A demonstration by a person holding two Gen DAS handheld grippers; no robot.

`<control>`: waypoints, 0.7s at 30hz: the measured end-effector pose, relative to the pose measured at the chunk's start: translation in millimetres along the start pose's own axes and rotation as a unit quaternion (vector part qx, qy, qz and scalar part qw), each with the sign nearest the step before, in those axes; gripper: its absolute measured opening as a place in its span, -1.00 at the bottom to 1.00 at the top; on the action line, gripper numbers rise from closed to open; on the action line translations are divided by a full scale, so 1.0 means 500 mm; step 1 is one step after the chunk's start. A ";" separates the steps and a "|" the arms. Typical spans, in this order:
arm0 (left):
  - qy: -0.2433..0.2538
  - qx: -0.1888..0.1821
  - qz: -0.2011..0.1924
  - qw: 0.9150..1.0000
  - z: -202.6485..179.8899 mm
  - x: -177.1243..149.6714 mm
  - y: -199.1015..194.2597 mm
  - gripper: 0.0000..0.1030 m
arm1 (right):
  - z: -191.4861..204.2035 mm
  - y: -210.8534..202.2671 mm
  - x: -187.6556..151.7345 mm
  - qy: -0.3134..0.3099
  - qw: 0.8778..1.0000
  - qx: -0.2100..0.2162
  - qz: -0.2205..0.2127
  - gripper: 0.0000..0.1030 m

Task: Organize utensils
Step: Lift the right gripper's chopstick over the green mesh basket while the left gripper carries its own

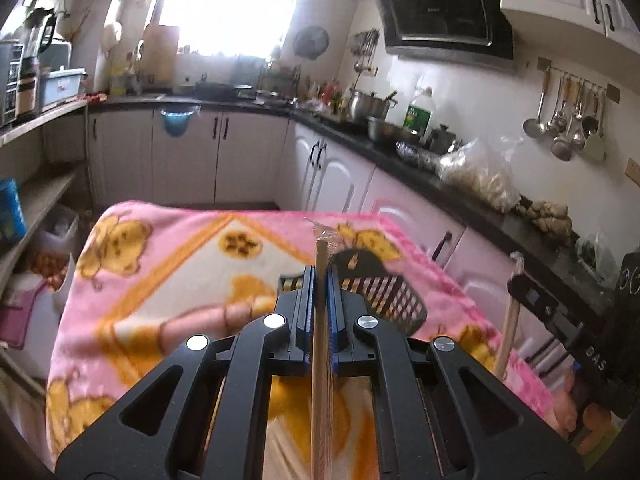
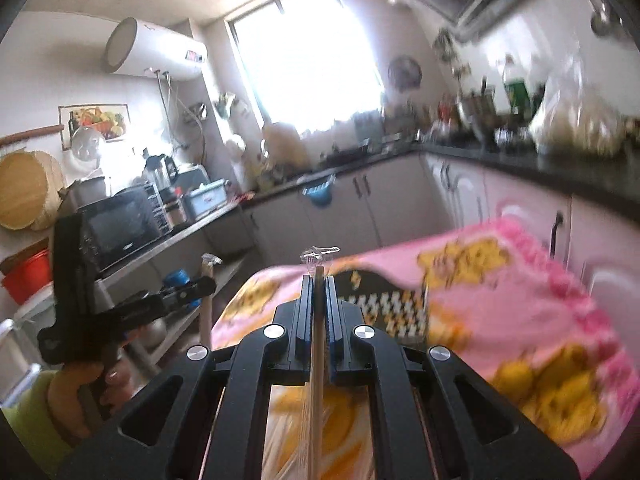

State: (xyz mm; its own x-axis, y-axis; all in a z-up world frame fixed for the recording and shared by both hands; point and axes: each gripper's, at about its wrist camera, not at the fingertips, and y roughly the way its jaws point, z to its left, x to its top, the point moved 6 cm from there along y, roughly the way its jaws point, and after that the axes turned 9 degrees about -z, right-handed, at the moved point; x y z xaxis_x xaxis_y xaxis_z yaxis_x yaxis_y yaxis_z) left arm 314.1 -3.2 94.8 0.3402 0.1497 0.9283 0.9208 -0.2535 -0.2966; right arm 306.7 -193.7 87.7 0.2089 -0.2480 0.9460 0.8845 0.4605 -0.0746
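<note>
Left gripper (image 1: 321, 276) clamping wrapped chopsticks (image 1: 320, 344), right gripper (image 2: 319, 284) likewise, seemingly above black basket (image 1: 394, 294).

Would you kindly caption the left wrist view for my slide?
Left gripper shut on wrapped chopsticks above a black basket on a pink blanket.
</note>
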 end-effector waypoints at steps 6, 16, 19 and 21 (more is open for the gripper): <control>0.008 -0.001 -0.030 1.000 -0.018 0.053 0.030 -0.98 | -0.025 0.045 0.058 -0.037 0.998 -0.027 -0.048 -0.89; 0.019 0.016 -0.081 0.996 -0.026 0.111 0.074 -0.98 | -0.076 0.108 0.118 -0.046 0.993 -0.056 -0.091 -0.89; 0.019 0.024 -0.099 0.995 -0.024 0.125 0.088 -0.97 | -0.083 0.120 0.131 -0.047 0.991 -0.065 -0.105 -0.89; 0.018 0.027 -0.108 0.994 -0.023 0.132 0.098 -0.97 | -0.089 0.131 0.140 -0.051 0.990 -0.070 -0.115 -0.89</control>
State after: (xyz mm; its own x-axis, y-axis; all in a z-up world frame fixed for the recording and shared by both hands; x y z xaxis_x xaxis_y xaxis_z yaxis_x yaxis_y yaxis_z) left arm 379.6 -16.9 144.0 0.1267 0.1615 0.9787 0.9808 -0.1677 -0.0993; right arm 397.6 -218.7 135.3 -0.0425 -0.2420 0.9694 0.9544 0.2770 0.1110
